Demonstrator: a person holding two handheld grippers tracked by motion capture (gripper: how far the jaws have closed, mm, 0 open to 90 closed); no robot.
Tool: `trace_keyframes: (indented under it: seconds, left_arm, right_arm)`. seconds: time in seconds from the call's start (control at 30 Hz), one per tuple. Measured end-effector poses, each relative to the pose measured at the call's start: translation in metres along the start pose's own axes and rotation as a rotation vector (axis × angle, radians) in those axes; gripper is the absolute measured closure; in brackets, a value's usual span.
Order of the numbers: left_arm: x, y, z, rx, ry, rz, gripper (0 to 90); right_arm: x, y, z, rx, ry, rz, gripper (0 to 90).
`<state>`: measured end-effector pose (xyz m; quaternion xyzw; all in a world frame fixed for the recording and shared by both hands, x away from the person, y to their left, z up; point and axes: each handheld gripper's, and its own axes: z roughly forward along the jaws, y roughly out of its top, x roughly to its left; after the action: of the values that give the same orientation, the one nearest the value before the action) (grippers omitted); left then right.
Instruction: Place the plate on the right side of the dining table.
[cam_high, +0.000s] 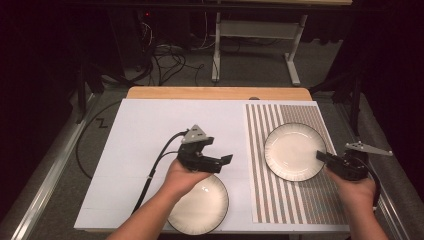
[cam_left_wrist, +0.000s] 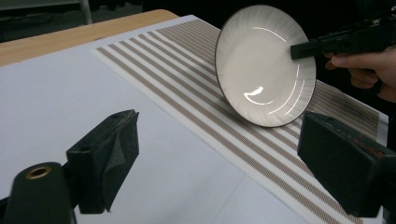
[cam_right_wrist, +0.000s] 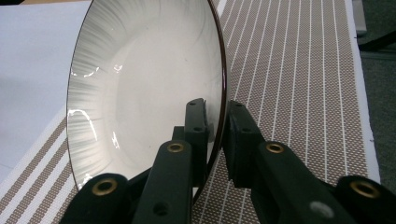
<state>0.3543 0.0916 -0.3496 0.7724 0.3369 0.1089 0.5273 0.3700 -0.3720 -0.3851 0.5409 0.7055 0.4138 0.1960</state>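
A white plate with a dark rim (cam_high: 292, 150) is over the striped placemat (cam_high: 300, 200) at the right. My right gripper (cam_high: 322, 156) is shut on its right rim. In the right gripper view the jaws pinch the rim (cam_right_wrist: 215, 112) and the plate (cam_right_wrist: 140, 84) stands tilted. The left gripper view shows that plate (cam_left_wrist: 261, 65) raised on its right side, its low edge at the placemat (cam_left_wrist: 187, 70). My left gripper (cam_high: 220, 162) hovers open over the white sheet; nothing sits between its jaws (cam_left_wrist: 224, 154). A second matching plate (cam_high: 202, 207) lies flat at the front, partly under my left forearm.
A white sheet (cam_high: 150, 140) covers the left and middle of the wooden table (cam_high: 215, 93). The placemat reaches close to the table's right edge. Beyond the far edge are floor cables (cam_high: 165, 60) and a metal table frame (cam_high: 260, 30).
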Motion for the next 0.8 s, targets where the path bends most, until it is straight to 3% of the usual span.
trace_keyframes:
  seconds: [0.33,0.6,0.7,0.8]
  left_arm:
    - [0.025,-0.041,-0.069,-0.051,0.113,0.005,0.5]
    - [0.04,-0.069,-0.113,-0.071,0.185,0.001,0.5]
    - [0.05,-0.081,-0.124,-0.093,0.207,-0.029,0.5]
    - [0.064,-0.091,-0.135,-0.129,0.214,-0.089,0.5]
  right_arm:
    - [-0.006,-0.001,0.01,0.032,-0.03,0.045,80.2]
    - [-0.006,-0.001,0.013,0.031,-0.047,0.064,79.9]
    - [-0.007,-0.002,0.016,0.04,-0.059,0.077,78.7]
    - [-0.009,-0.003,0.018,0.045,-0.071,0.088,78.2]
